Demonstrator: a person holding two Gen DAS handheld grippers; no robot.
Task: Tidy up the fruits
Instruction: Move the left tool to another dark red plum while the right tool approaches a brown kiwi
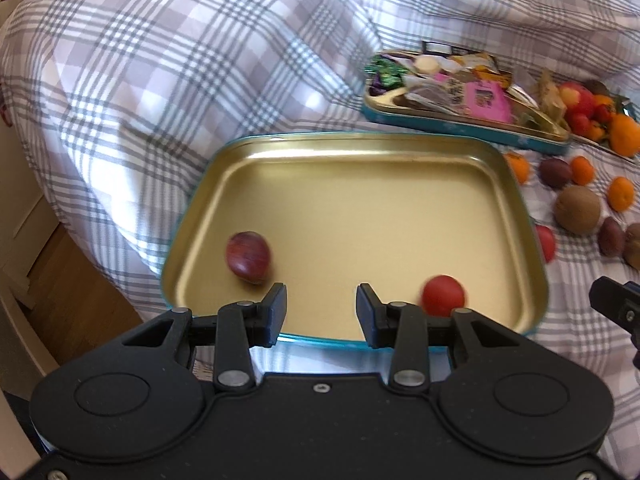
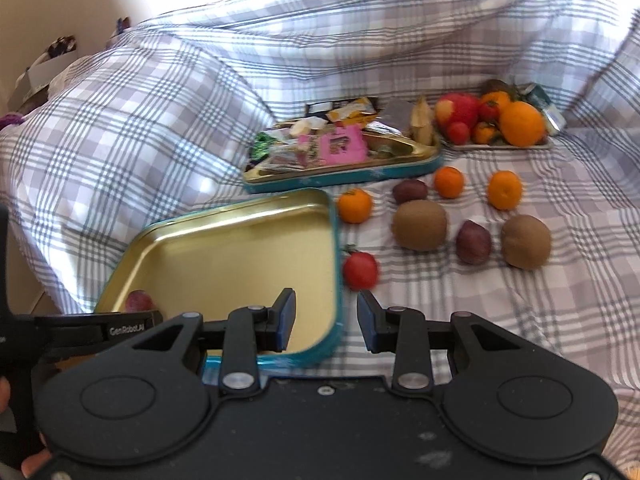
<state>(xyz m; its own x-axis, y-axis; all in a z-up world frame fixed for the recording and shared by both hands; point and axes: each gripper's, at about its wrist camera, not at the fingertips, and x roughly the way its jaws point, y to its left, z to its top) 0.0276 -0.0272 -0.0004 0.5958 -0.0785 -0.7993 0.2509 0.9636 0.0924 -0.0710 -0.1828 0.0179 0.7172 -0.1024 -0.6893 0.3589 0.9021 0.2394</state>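
Through my left wrist camera, my left gripper (image 1: 321,308) is hanging with its jaws apart and nothing between them, over the near edge of the gold tray (image 1: 360,208), which is lying on the checked bed cover (image 1: 160,80). Two fruits are sitting in the tray: one dark red fruit (image 1: 248,256) at the left and one red tomato (image 1: 444,295) just beside the right finger; the rest of its floor is lying bare. Through my right wrist camera, my right gripper (image 2: 327,320) is likewise standing apart and empty over the tray's right rim. "GenRobot.AI" is showing on the other gripper's arm at the left. On the cover right of the tray, well spaced, are lying three oranges (image 2: 355,205), two kiwis (image 2: 419,225), two dark plums (image 2: 474,242) and one loose tomato (image 2: 360,270). Behind, a second tin (image 2: 344,178) is holding packets whose print I cannot read.
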